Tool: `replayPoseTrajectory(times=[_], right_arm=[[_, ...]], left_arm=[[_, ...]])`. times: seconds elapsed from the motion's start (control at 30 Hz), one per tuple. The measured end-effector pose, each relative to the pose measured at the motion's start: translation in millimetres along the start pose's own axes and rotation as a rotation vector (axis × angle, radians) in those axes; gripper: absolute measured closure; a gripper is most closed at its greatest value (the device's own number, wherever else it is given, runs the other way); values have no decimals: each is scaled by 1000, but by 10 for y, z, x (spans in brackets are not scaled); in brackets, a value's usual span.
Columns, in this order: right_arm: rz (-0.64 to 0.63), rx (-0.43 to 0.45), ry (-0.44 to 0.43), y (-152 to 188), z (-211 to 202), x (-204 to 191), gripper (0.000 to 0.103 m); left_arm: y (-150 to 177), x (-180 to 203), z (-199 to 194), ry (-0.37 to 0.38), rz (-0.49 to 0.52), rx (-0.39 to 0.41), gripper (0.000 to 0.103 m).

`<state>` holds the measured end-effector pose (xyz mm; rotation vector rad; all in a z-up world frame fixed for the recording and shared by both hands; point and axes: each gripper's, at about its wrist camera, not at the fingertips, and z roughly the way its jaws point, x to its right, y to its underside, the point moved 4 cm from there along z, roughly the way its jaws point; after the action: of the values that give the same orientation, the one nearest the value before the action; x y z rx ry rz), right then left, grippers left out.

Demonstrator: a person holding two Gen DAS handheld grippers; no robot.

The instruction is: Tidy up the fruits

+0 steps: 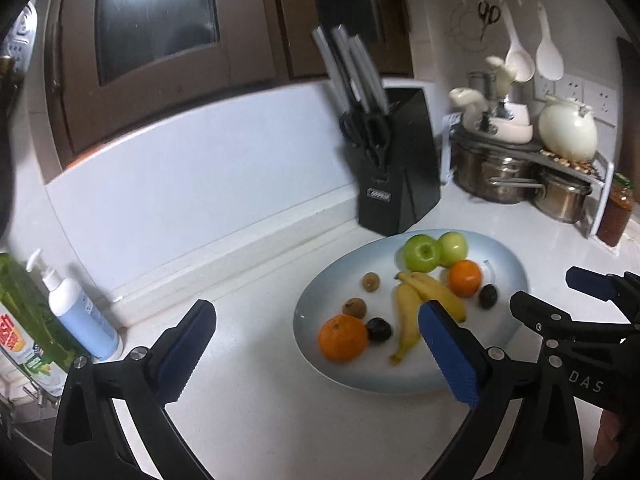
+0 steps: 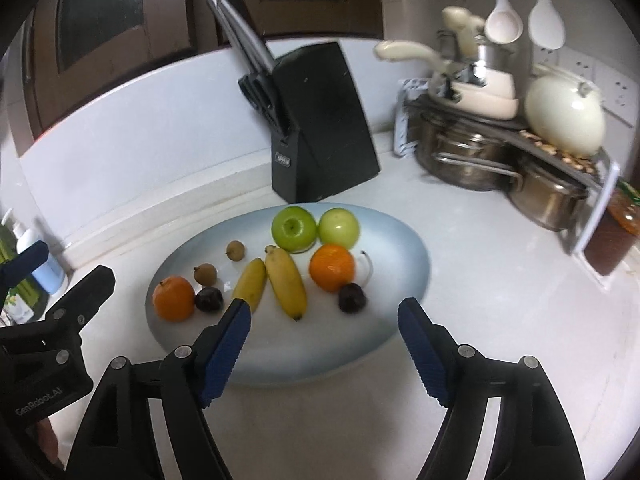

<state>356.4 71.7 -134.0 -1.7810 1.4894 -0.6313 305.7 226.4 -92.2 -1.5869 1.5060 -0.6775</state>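
An oval pale-blue plate (image 1: 508, 264) (image 2: 400, 240) lies on the white counter. On it sit two green apples (image 1: 420, 253) (image 2: 293, 228), two oranges (image 1: 343, 338) (image 2: 332, 267), two bananas (image 1: 408, 312) (image 2: 286, 282), two brown longans (image 2: 205, 274) and two dark round fruits (image 2: 352, 297). My left gripper (image 1: 316, 320) hangs open above the plate's near left rim, nothing between its blue pads. My right gripper (image 2: 326, 312) hovers open over the plate's front edge, also empty; it shows in the left wrist view at the right (image 1: 560, 292).
A black knife block (image 1: 396, 176) (image 2: 320, 136) stands right behind the plate. Steel pots (image 1: 500, 180) (image 2: 472, 160) sit under a rack at the back right with white cookware on top. A pump bottle (image 1: 80, 312) and a green detergent bottle (image 1: 20, 320) stand at left.
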Motion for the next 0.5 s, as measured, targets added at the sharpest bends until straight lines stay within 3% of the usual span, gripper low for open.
replayPoseTrajectory(times=[0.2, 0.5], right_arm=[[25, 73, 47, 55, -495, 207, 14], [42, 142, 91, 277, -1284, 534, 13]], left_arm=[[-15, 165, -438, 15, -1, 53, 0], [133, 489, -1176, 47, -23, 89, 0]])
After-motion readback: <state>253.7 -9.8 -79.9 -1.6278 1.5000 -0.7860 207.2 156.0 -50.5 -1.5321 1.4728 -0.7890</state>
